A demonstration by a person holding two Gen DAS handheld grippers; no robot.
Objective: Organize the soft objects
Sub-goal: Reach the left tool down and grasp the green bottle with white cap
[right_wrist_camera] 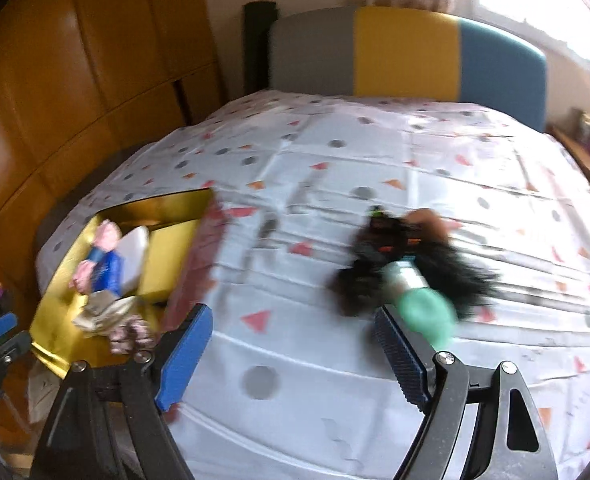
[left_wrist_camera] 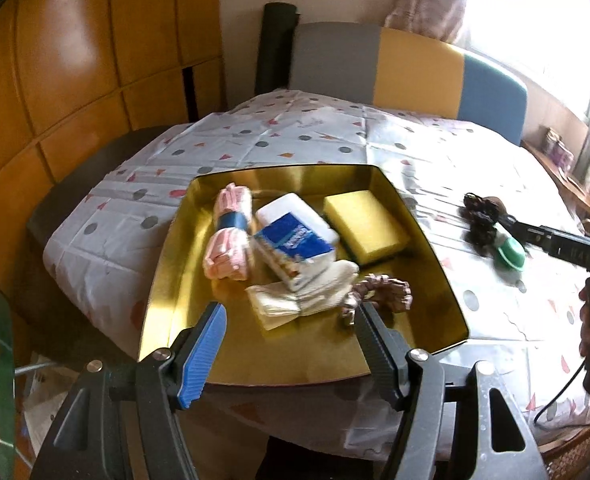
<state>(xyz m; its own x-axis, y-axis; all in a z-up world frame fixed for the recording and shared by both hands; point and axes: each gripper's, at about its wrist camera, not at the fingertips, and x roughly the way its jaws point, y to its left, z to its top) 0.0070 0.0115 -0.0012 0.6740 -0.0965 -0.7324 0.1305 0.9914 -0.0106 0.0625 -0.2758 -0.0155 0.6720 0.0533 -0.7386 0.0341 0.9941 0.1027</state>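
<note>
1. The left gripper [left_wrist_camera: 291, 330] hangs at the bottom of its own view over the near edge of a shallow gold metal tray [left_wrist_camera: 163, 280], its 2 fingers spread wide with nothing pinched between them; one finger carries a blue ribbed pad [left_wrist_camera: 205, 354], the other a dark ribbed pad.
2. Inside the tray, at the centre of the left view, lie 5 soft items: a pink-and-white striped cloth roll with a blue band [left_wrist_camera: 229, 236] on the left, a white tissue pack with a blue label [left_wrist_camera: 295, 240] in the middle, a yellow rectangular sponge [left_wrist_camera: 365, 226] on the right, a cream folded cloth [left_wrist_camera: 299, 294] nearer the camera, and a pinkish-brown crinkled scrunchie [left_wrist_camera: 383, 296] just beside the dark finger.
3. The tray sits on a white tablecloth with grey dots and red triangles [left_wrist_camera: 255, 140].
4. The right gripper [right_wrist_camera: 293, 354] is at the bottom of its own view above the bare cloth, its fingers spread apart and empty.
5. Just beyond its right finger, at centre right of that blurred view, lies a black fluffy item with a green rounded end [right_wrist_camera: 407, 276], outside the tray, which is at the left edge there.
6. A grey, yellow and blue padded chair back [right_wrist_camera: 407, 52] stands behind the table.
</note>
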